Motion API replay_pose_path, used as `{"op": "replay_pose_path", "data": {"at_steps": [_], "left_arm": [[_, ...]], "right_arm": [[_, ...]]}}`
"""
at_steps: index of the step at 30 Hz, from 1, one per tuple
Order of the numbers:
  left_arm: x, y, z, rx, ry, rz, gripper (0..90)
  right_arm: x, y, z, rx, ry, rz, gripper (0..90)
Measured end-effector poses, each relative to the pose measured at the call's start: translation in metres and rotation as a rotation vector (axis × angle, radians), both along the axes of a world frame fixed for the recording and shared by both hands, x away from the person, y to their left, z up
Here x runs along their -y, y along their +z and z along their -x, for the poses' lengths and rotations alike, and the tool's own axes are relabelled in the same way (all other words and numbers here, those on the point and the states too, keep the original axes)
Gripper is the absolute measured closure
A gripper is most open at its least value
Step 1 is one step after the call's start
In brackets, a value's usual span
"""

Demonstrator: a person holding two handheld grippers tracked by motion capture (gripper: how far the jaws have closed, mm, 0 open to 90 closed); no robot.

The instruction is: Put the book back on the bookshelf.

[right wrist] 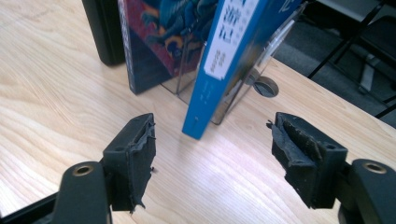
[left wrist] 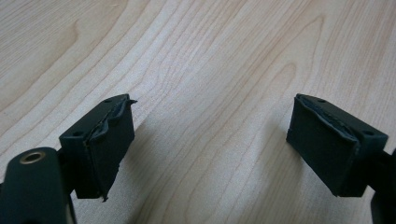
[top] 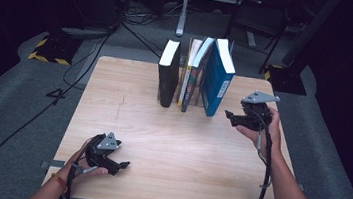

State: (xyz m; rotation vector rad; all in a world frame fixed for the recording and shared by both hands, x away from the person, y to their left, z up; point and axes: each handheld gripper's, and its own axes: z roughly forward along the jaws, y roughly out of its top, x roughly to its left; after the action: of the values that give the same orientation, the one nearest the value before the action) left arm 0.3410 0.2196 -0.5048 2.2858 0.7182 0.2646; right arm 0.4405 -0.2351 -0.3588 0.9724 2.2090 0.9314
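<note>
A dark grey carpeted floor point(top: 7, 110) surrounds the pale wooden table point(top: 165, 179), with black cables point(top: 20, 127) trailing across it on the left and a yellow-and-black striped block point(top: 49, 50) beyond the table's far left corner. At the table's near left, the left gripper point(top: 119, 166) sits low over bare wood, well apart from the books; in the left gripper view its jaws are spread wide with nothing but wood grain point(left wrist: 210, 93) between them. At the far middle of the table a thick black book point(top: 168, 73) stands upright, then thin colourful paperbacks point(top: 191, 73) in a clear plastic holder point(right wrist: 233, 100), then a blue book with a white spine label point(top: 217, 79) that leans against them. Just right of that blue book, the right gripper point(top: 230, 116) points at it. In the right gripper view the jaws stand spread, empty, with the blue book's lower corner point(right wrist: 196, 126) just ahead of the gap. Dark metal chair legs point(top: 272, 40) stand behind.
</note>
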Motion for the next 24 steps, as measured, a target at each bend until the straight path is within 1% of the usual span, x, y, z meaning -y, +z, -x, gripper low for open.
{"op": "replay_pose_path", "data": {"at_steps": [2,3,4,7,10,13,18,20,22,23,24], "left_arm": [[0.000,0.000,0.000,0.000,0.000,0.000,14.5],[0.000,0.000,0.000,0.000,0.000,-0.001,14.6],[0.000,0.000,0.000,0.000,0.000,-0.001,14.6],[0.000,0.000,0.000,0.001,-0.001,0.001,14.6],[0.000,0.000,0.000,0.001,-0.001,0.000,14.6],[0.000,0.000,0.000,0.001,-0.002,0.000,14.6],[0.000,0.000,0.000,0.001,-0.001,0.000,14.6],[0.000,0.000,0.000,0.001,-0.001,0.000,14.6],[0.000,0.000,0.000,0.001,-0.001,0.000,14.6],[0.000,0.000,0.000,0.001,-0.002,0.000,14.5],[0.000,0.000,0.000,0.001,-0.001,0.000,14.5]], "right_arm": [[0.004,-0.006,0.005,0.006,0.010,0.015,29.9],[0.008,-0.013,0.011,0.012,0.021,0.026,29.6],[0.008,-0.013,0.011,0.012,0.021,0.026,29.6],[0.015,-0.024,0.022,0.028,0.041,0.034,29.4],[0.022,-0.035,0.031,0.027,0.063,0.031,28.7],[0.032,-0.050,0.041,0.027,0.067,0.026,28.8],[0.043,-0.066,0.052,0.016,0.064,0.020,28.7],[0.046,-0.072,0.056,0.021,0.068,0.021,28.8],[0.047,-0.074,0.058,0.014,0.068,0.023,28.6],[0.050,-0.079,0.063,0.007,0.077,0.034,28.2],[0.051,-0.082,0.065,0.007,0.079,0.039,28.2]]}}
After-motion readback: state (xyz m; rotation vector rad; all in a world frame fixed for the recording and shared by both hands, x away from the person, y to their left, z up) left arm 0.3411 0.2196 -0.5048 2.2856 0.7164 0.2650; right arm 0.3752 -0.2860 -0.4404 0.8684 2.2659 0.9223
